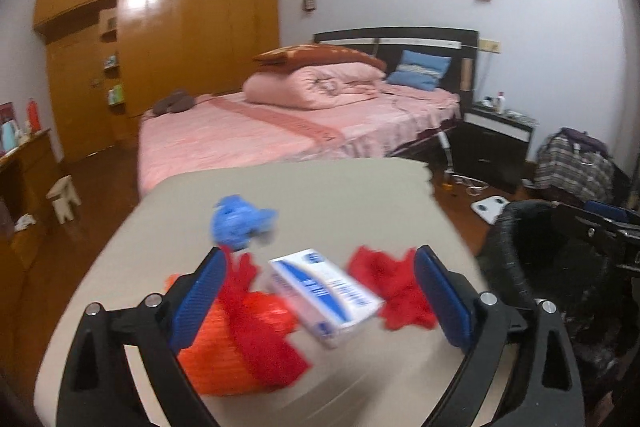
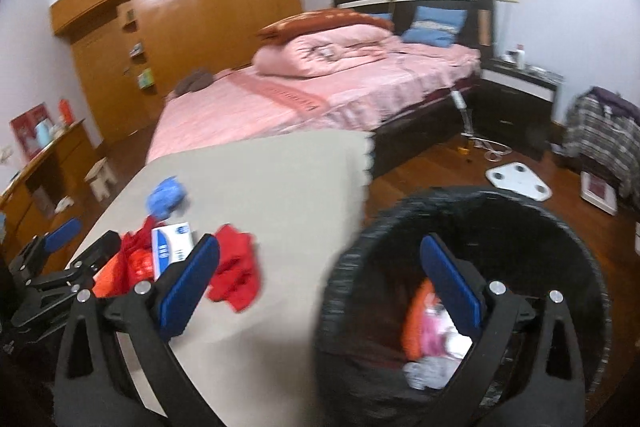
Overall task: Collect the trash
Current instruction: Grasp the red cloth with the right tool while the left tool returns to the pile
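Both tongs agape: left (image 1: 320, 291) over box (image 1: 326, 293), right (image 2: 320, 287) at bin rim (image 2: 360, 243).

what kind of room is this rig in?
Almost certainly a home bedroom: a made bed with pink bedding, a wooden wardrobe along the wall, and a dark nightstand beside the headboard.

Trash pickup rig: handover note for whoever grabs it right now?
Left hand-held gripper: open, empty, over the table, white-and-blue box between its fingers.
Right hand-held gripper: open, empty, straddling the near rim of the black trash bin, one finger over the table, one over the bin.
Done: the bin already holds orange, pink and pale scraps.
Left on the table: blue crumpled wad, the box, red crumpled piece, orange-red mesh bag.
The bin stands just off the table's right edge.
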A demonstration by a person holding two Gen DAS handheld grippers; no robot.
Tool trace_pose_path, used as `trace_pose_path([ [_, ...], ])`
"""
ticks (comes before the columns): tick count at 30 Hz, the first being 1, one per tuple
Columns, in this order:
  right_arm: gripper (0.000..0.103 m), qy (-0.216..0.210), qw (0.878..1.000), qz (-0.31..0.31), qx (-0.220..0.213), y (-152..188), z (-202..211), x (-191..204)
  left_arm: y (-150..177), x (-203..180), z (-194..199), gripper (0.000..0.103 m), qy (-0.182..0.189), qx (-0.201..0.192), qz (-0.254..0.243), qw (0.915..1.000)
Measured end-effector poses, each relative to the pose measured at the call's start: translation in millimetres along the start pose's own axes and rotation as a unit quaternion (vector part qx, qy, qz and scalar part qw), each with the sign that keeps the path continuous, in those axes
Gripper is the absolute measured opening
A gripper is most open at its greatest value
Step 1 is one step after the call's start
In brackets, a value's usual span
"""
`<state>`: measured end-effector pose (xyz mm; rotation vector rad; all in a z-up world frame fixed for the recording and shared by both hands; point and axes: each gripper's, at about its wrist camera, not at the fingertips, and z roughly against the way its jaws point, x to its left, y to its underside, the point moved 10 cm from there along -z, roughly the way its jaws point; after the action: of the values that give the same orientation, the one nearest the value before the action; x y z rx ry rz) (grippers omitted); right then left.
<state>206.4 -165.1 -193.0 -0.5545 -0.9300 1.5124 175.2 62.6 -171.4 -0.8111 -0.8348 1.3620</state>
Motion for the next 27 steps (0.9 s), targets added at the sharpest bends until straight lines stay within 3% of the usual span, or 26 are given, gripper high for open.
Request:
trace_pose_path([
  [7,0.097,-0.027,0.998,0.039,0.027,8,-40,52,12,38,-4,0.093,-0.033,0.009,0.014,0.9993],
  [19,0.097,-0.018,0.996,0.057,0.072,33,-99,67,27,69,-23,0.092,-0.053,0.029,0.034,0.9976],
  [27,0.078,-0.019,0.991,0.056,0.121,55,-128,64,30,64,-28,0.092,-0.049,0.032,0.035,0.9977],
])
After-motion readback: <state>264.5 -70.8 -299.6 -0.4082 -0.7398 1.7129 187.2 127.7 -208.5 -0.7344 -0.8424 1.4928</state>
